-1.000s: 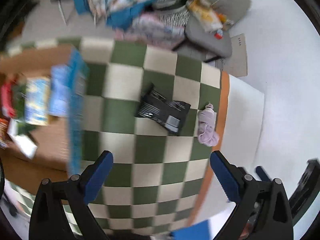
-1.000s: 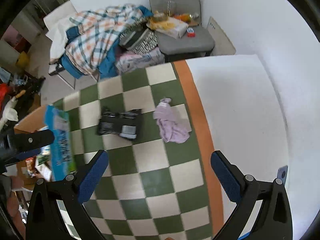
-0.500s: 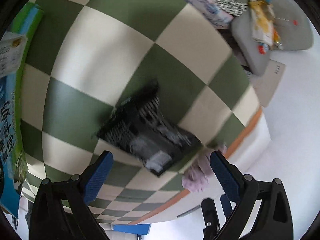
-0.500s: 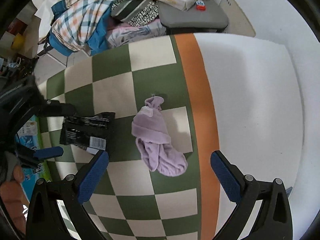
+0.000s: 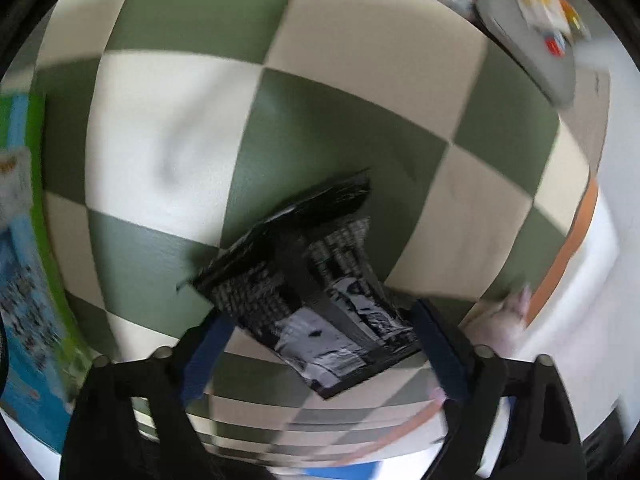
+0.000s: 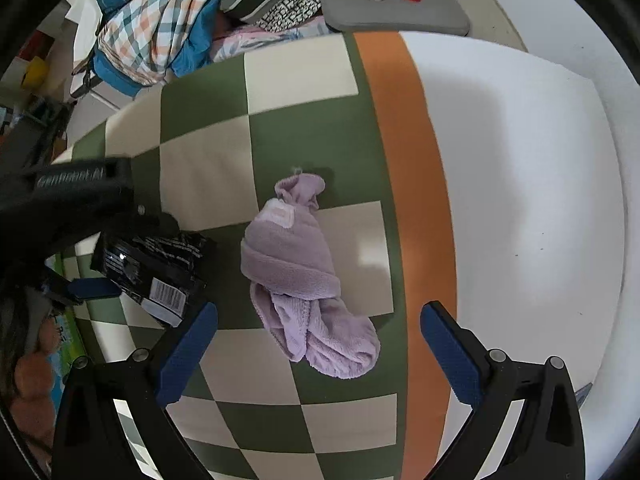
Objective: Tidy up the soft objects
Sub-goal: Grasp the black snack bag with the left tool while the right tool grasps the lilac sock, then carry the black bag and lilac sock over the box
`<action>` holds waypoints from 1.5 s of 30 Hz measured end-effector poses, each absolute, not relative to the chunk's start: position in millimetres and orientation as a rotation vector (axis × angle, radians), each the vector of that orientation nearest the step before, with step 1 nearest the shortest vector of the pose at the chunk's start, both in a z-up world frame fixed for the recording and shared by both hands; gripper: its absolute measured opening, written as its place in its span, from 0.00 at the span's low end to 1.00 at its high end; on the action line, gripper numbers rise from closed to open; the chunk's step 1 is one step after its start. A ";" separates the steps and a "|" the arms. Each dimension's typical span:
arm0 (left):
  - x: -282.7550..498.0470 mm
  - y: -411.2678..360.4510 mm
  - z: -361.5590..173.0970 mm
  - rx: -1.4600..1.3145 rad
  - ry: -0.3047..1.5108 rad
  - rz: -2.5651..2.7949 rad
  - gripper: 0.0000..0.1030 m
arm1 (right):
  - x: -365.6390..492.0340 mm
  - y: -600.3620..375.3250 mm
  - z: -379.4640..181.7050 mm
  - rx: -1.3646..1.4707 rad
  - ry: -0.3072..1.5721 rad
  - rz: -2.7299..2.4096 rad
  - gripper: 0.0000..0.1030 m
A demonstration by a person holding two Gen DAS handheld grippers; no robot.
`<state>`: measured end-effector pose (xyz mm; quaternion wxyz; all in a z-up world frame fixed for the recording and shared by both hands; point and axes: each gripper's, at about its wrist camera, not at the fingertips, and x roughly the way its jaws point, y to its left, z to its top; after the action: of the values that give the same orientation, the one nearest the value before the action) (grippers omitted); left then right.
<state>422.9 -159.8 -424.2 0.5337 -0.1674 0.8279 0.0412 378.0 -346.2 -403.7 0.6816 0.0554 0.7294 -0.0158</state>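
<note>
A black packet (image 5: 316,292) with white print lies on the green and cream checked cloth (image 5: 360,128). My left gripper (image 5: 320,344) is open, its jaws on either side of the packet's near end, close to touching it. The packet also shows in the right wrist view (image 6: 152,268), with the left gripper's blue finger (image 6: 94,289) beside it. A rolled lilac sock (image 6: 304,276) lies on the cloth in the right wrist view. My right gripper (image 6: 316,354) is open, low over the sock's near end, jaws astride it. The sock's tip shows in the left wrist view (image 5: 508,312).
A blue and green box (image 5: 24,280) stands at the left edge. Behind the table are a pile of checked clothes (image 6: 160,20) and a grey chair (image 6: 396,12) holding packets. An orange stripe (image 6: 416,200) borders the cloth, with white tabletop (image 6: 520,208) to its right.
Both grippers have moved down and forward. The left has closed in on the black packet, the right on the lilac sock. Both stay open.
</note>
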 end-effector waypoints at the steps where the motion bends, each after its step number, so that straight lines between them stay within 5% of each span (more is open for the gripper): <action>1: 422.9 -164.8 -420.2 -0.322 1.956 0.067 0.67 | 378.5 -345.4 -407.6 0.124 1.643 -0.032 0.99; 6: 416.5 -181.8 -411.5 0.094 1.864 -0.014 0.66 | 376.9 -345.3 -419.2 0.129 1.661 -0.030 0.97; 14: 406.8 -169.8 -409.6 0.016 1.847 -0.014 0.65 | 385.7 -344.2 -431.4 0.158 1.675 -0.031 0.94; 18: 392.3 -160.5 -404.0 0.018 1.822 -0.020 0.56 | 391.5 -341.5 -435.6 0.170 1.679 -0.038 0.88; 19: 389.1 -155.7 -400.8 0.021 1.818 -0.022 0.52 | 392.8 -340.6 -437.1 0.177 1.680 -0.039 0.85; 24: 379.4 -155.0 -388.7 0.042 1.780 -0.021 0.44 | 398.0 -336.8 -448.3 0.221 1.700 -0.042 0.42; 26: 371.9 -154.3 -380.2 0.049 1.760 -0.024 0.44 | 396.4 -336.0 -447.4 0.226 1.693 -0.054 0.38; 45: 249.7 -68.2 -201.9 -0.168 1.484 -0.249 0.44 | 288.1 -248.6 -306.4 0.358 1.504 0.178 0.35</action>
<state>249.7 -68.2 -201.9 0.7268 -0.0761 0.6732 -0.1130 288.1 -248.6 -306.4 0.7122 0.1616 0.6783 0.0805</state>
